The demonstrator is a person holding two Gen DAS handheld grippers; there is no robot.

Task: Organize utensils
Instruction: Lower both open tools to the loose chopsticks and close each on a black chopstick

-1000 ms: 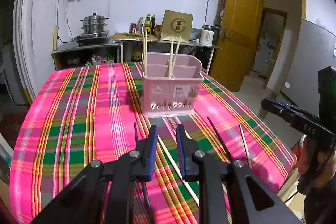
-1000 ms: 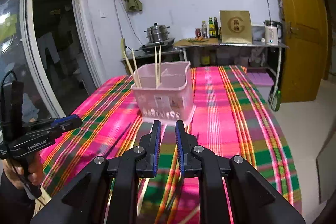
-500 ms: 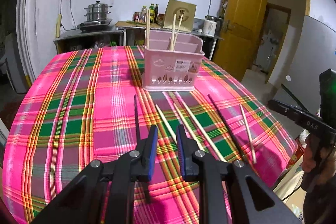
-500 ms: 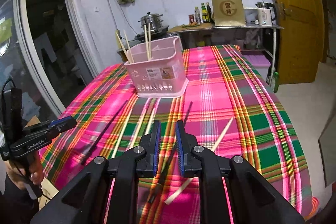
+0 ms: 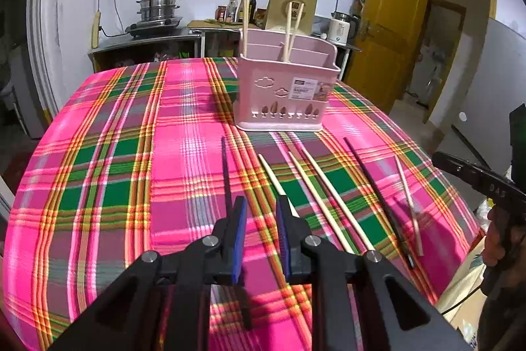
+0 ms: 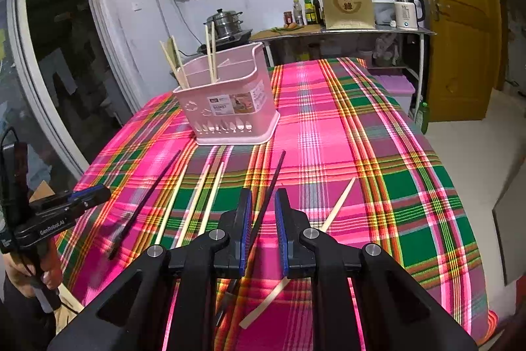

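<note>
Both grippers have drawn back from the pink utensil basket, which now sits farther away on the plaid tablecloth. Left gripper and right gripper hover with jaws narrowly parted, holding nothing. Pale chopsticks and a dark chopstick lie near the basket.

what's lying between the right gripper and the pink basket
In the right wrist view, a black chopstick lies on the plaid tablecloth, running from the open right gripper toward the pink basket. The stretch is otherwise bare.
</note>
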